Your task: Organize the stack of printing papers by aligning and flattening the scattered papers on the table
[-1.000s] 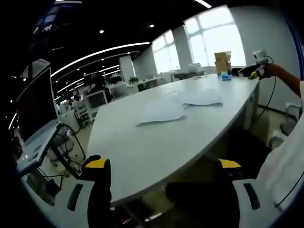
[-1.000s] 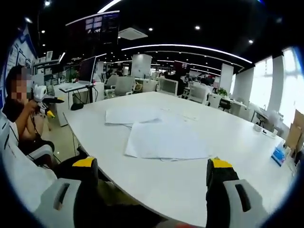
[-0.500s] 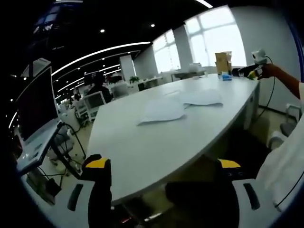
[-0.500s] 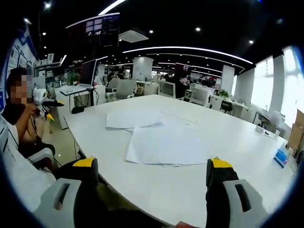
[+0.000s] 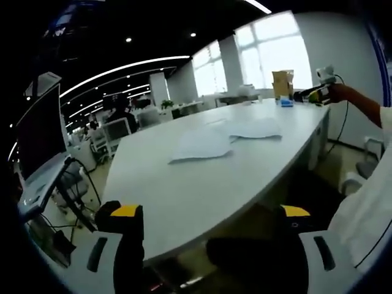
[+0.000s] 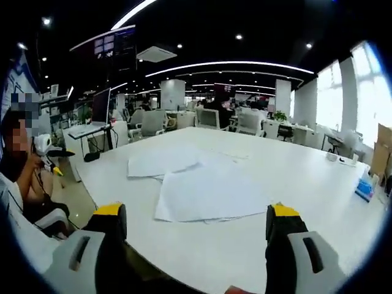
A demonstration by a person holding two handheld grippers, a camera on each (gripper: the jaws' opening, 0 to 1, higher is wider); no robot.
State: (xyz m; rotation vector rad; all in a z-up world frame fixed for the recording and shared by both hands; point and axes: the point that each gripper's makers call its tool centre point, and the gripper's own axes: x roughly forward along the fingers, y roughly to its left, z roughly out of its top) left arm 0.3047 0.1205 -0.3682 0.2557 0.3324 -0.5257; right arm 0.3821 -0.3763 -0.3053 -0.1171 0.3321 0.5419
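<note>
Holding both tools off the white table point(image 6: 294, 177), you are keeping the left gripper point(image 5: 211, 220) and right gripper point(image 6: 195, 222) spread wide, gripping nothing. Loose papers point(image 6: 205, 193) are lying overlapped mid-table.

The worktop point(image 6: 318, 184) looks like a smooth white laminate with a soft sheen, catching pale reflections of the ceiling lights. On it lie printing papers point(image 6: 208, 193), thin matt white sheets with faintly lifted edges, a shade brighter than the surface beneath; in the left gripper view the same papers point(image 5: 199, 144) look flat and dull. The left tongs point(image 5: 211, 214) and right tongs point(image 6: 195, 214) have matt black jaws with yellow tips, set in smooth light-grey plastic housings. A cardboard box point(image 5: 282, 82) stands brown and matt at the far end
</note>
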